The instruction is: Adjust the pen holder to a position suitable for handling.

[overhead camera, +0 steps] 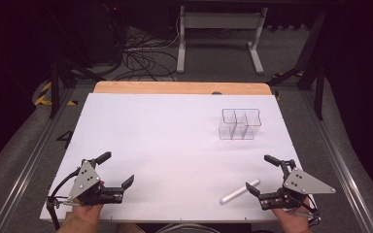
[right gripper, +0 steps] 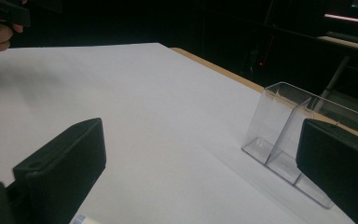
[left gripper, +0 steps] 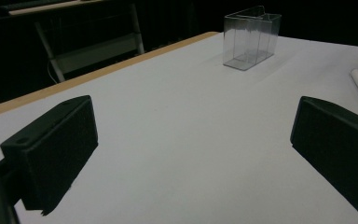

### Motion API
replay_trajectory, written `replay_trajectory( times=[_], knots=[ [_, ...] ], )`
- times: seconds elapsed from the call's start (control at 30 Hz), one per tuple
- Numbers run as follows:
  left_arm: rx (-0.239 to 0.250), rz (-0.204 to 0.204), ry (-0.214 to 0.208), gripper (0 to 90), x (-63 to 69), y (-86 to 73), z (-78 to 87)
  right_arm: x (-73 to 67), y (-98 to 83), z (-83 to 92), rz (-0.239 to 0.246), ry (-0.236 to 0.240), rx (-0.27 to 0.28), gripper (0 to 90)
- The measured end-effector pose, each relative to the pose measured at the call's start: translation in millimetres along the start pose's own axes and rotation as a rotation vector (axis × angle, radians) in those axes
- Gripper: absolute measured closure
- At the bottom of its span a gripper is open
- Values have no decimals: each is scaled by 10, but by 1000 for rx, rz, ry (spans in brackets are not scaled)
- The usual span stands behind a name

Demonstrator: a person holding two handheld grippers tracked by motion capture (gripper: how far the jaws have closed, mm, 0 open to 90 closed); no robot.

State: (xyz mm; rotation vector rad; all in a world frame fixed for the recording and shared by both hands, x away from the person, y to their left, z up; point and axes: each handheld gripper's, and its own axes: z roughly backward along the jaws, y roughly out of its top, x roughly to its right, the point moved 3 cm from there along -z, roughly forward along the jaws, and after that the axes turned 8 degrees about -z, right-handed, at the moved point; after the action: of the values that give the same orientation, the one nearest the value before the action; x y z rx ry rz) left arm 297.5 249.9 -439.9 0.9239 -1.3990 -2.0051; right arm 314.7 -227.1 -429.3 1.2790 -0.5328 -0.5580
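Your grippers, left (overhead camera: 115, 169) and right (overhead camera: 260, 174), rest with jaws spread and empty, the marker (overhead camera: 239, 191) just beside the right one, awaiting pickup for the organizer (overhead camera: 240, 124) beyond.

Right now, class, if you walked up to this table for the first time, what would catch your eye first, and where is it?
Most striking is the clear divided box standing alone on the far right of the white table. Next, a white marker lies near the front edge, just beside the right claw. Both that claw and the left claw rest at the near corners with jaws wide open, holding nothing.
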Motion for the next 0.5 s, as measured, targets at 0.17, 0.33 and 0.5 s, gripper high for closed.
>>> replay_trajectory(
  times=[0.17,0.33,0.5],
  knots=[
    [3,8,-8,15,4,5,-2,9,-5,1,-7,1,-8,23],
    [-7,-14,2,17,10,7,-4,7,-8,-6,-1,-5,-17,24],
    [-5,-14,5,18,10,5,1,8,3,-7,-5,-7,-25,34]
  ],
)
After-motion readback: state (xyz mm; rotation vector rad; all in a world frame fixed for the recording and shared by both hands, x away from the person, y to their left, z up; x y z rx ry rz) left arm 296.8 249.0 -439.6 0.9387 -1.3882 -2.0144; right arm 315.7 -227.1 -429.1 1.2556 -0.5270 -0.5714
